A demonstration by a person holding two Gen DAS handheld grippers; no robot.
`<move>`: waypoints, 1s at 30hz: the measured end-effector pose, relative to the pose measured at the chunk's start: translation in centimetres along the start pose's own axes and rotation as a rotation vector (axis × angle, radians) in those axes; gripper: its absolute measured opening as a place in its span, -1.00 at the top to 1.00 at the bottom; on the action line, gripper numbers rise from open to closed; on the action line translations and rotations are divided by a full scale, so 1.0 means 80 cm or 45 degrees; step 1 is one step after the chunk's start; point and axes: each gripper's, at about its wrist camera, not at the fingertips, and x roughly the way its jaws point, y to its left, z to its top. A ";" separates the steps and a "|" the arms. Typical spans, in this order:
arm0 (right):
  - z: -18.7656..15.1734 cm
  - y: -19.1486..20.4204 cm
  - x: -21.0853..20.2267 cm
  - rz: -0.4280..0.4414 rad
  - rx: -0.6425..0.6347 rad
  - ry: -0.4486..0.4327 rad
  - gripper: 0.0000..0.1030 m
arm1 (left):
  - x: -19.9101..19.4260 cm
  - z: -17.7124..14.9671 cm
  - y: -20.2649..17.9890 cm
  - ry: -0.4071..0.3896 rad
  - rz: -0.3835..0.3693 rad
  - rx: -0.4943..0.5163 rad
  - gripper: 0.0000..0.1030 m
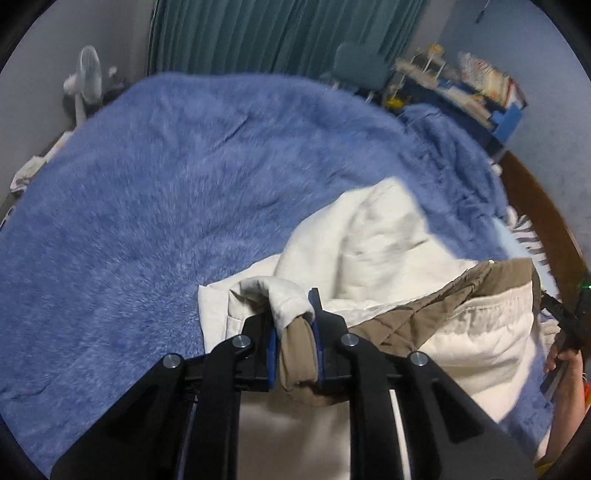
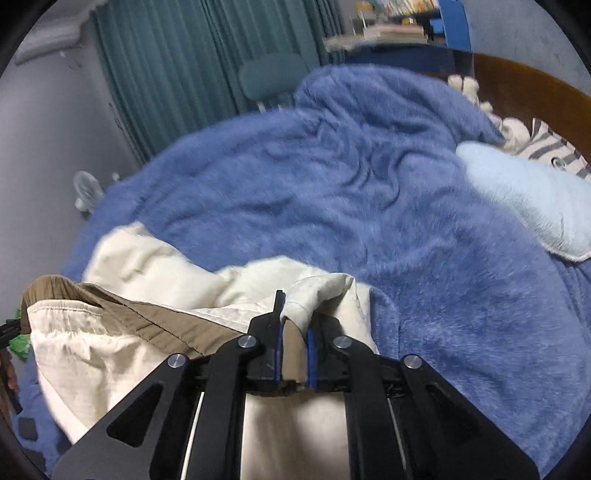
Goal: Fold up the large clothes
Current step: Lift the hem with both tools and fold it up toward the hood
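A large cream garment (image 1: 373, 236) with a tan-brown quilted lining (image 1: 424, 306) hangs and lies over a blue fluffy blanket (image 1: 166, 184). My left gripper (image 1: 293, 325) is shut on a bunched fold of it, cream outside and brown inside. My right gripper (image 2: 295, 328) is shut on another fold of the same garment (image 2: 155, 266), whose brown lining (image 2: 155, 314) runs off to the left. The cloth stretches between both grippers and its far part rests on the blanket (image 2: 369, 192).
A pale blue pillow (image 2: 524, 199) and a striped soft toy (image 2: 554, 147) lie at the bed's right, by a brown headboard (image 2: 524, 77). Teal curtains (image 1: 273, 33), a chair (image 1: 360, 66), a white fan (image 1: 86, 77) and a cluttered shelf (image 1: 472, 88) stand behind the bed.
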 end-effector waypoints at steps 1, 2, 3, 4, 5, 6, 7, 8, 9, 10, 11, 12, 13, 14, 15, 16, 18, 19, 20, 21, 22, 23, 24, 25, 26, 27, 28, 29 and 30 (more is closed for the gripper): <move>-0.004 0.002 0.021 -0.025 -0.007 0.029 0.81 | 0.019 -0.003 0.002 0.022 0.021 0.008 0.73; -0.007 0.003 0.029 -0.035 -0.007 0.040 0.81 | 0.030 -0.007 0.005 0.035 0.033 0.014 0.73; -0.009 0.003 0.041 -0.042 0.000 0.053 0.80 | 0.041 -0.011 0.008 0.039 0.040 0.012 0.72; -0.011 0.002 0.053 -0.043 0.016 0.070 0.80 | 0.048 -0.014 0.011 0.037 0.040 0.003 0.71; -0.012 0.003 0.060 -0.043 0.022 0.084 0.79 | 0.052 -0.016 0.015 0.035 0.032 -0.014 0.70; -0.015 0.004 0.066 -0.042 0.029 0.098 0.78 | 0.055 -0.018 0.019 0.039 0.019 -0.034 0.68; -0.018 0.005 0.069 -0.039 0.038 0.107 0.69 | 0.056 -0.019 0.023 0.045 -0.006 -0.058 0.67; -0.019 0.007 0.068 -0.024 0.040 0.114 0.60 | 0.055 -0.019 0.026 0.050 -0.026 -0.075 0.63; -0.020 0.009 0.065 -0.012 0.036 0.113 0.55 | 0.050 -0.019 0.029 0.057 -0.055 -0.086 0.58; -0.018 0.011 0.056 0.019 0.029 0.097 0.35 | 0.046 -0.018 0.029 0.058 -0.072 -0.089 0.55; -0.015 0.011 0.050 0.045 0.029 0.081 0.05 | 0.039 -0.018 0.031 0.056 -0.097 -0.098 0.48; -0.011 0.012 0.034 0.080 0.025 0.045 -0.10 | 0.027 -0.015 0.035 0.047 -0.137 -0.114 0.34; -0.007 0.015 0.020 0.093 -0.001 0.007 -0.30 | 0.019 -0.013 0.036 0.035 -0.152 -0.118 0.21; -0.002 0.017 0.011 0.099 -0.031 -0.020 -0.32 | 0.008 -0.011 0.037 0.010 -0.144 -0.117 -0.17; 0.004 0.019 -0.001 0.103 -0.065 -0.047 -0.32 | -0.005 -0.009 0.039 -0.036 -0.090 -0.112 -0.68; 0.010 0.022 -0.016 0.105 -0.110 -0.080 -0.33 | -0.023 -0.007 0.041 -0.109 -0.010 -0.105 -0.83; 0.018 0.023 -0.029 0.089 -0.160 -0.105 -0.37 | -0.046 -0.005 0.045 -0.191 -0.023 -0.082 -0.85; 0.021 0.023 -0.031 0.072 -0.195 -0.108 -0.41 | -0.048 -0.003 0.047 -0.188 -0.021 -0.073 -0.85; 0.023 0.022 -0.029 0.057 -0.219 -0.104 -0.41 | -0.046 -0.003 0.048 -0.176 -0.012 -0.066 -0.85; 0.025 0.021 -0.026 0.052 -0.232 -0.094 -0.41 | -0.042 -0.003 0.048 -0.161 -0.015 -0.057 -0.85; 0.026 0.019 -0.017 0.048 -0.248 -0.071 -0.42 | -0.030 -0.005 0.046 -0.126 -0.019 -0.036 -0.85; 0.026 0.019 -0.010 0.044 -0.258 -0.053 -0.43 | -0.020 -0.006 0.043 -0.103 -0.010 -0.015 -0.85; 0.025 0.018 0.001 0.038 -0.273 -0.025 -0.43 | -0.013 -0.008 0.041 -0.086 0.002 0.005 -0.85; 0.025 0.019 0.014 0.036 -0.296 0.001 -0.43 | 0.002 -0.008 0.032 -0.070 0.027 0.046 -0.85; 0.023 0.018 0.025 0.035 -0.308 0.020 -0.43 | 0.010 -0.009 0.029 -0.066 0.041 0.076 -0.85; 0.021 0.019 0.032 0.037 -0.313 0.035 -0.43 | 0.020 -0.011 0.024 -0.061 0.048 0.109 -0.85; 0.021 0.017 0.047 0.037 -0.315 0.065 -0.43 | 0.031 -0.012 0.022 -0.047 0.042 0.141 -0.85; 0.020 0.015 0.057 0.037 -0.309 0.083 -0.43 | 0.042 -0.013 0.021 -0.030 0.042 0.159 -0.85; 0.021 0.012 0.067 0.040 -0.301 0.099 -0.43 | 0.054 -0.013 0.019 -0.003 0.046 0.177 -0.83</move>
